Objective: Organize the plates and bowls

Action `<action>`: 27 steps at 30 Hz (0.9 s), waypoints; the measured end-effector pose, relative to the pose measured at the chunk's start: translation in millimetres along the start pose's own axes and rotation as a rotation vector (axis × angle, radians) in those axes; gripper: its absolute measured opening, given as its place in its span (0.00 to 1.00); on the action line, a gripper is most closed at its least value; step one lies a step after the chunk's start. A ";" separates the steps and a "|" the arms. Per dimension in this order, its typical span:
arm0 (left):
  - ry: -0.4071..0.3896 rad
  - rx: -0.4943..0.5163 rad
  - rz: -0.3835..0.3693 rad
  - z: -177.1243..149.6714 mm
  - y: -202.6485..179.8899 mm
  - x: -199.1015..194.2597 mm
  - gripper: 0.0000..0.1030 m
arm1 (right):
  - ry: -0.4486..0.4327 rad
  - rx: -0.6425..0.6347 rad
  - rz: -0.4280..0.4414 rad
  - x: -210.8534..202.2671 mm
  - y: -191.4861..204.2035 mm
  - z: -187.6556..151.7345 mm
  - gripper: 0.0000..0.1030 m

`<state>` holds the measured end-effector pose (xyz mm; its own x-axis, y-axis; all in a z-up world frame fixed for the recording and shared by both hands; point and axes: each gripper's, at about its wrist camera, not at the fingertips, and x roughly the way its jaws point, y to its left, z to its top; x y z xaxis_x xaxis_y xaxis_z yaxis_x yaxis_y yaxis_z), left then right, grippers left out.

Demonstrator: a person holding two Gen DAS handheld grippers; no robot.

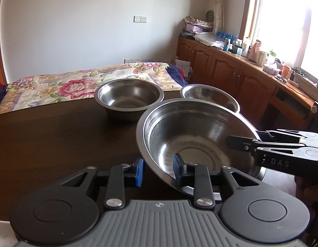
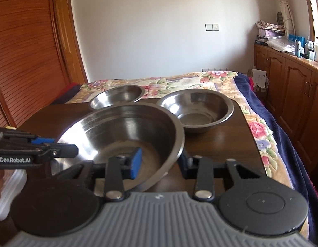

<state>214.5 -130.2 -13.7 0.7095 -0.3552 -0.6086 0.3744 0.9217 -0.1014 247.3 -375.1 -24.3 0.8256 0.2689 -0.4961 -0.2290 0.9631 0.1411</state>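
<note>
A large steel bowl (image 1: 191, 140) (image 2: 121, 135) hangs tilted over the near part of the dark wooden table (image 1: 56, 140) (image 2: 220, 144). My left gripper (image 1: 157, 166) (image 2: 56, 145) is shut on its left rim, one blue pad inside the bowl and one outside. On the opposite rim my right gripper (image 2: 161, 163) (image 1: 247, 140) is shut the same way. Behind it on the table stand a deep steel bowl (image 1: 130, 96) (image 2: 117, 96) and a wider steel bowl (image 1: 208, 93) (image 2: 196, 109), side by side and apart from the grippers.
A bed with a floral cover (image 1: 66, 86) (image 2: 200, 80) lies just past the table's far edge. Wooden cabinets (image 1: 226, 70) (image 2: 292, 94) with cluttered tops run along the right under a window. A slatted wooden wardrobe (image 2: 25, 61) stands at the left.
</note>
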 end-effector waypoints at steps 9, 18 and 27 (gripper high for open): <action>-0.008 -0.003 -0.022 -6.5 3.6 -19.1 0.28 | -0.026 0.023 0.019 -18.4 4.1 -6.7 0.27; -0.041 -0.006 -0.039 -18.9 6.4 -50.2 0.28 | -0.044 0.010 0.030 -38.6 17.9 -10.7 0.27; -0.033 -0.022 -0.053 -36.3 12.7 -65.8 0.27 | -0.027 0.009 0.034 -48.0 32.0 -26.2 0.27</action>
<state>150.9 -89.4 -3.5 0.7083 -0.4082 -0.5759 0.3988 0.9046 -0.1507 186.9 -357.1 -18.5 0.8312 0.3010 -0.4675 -0.2523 0.9534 0.1652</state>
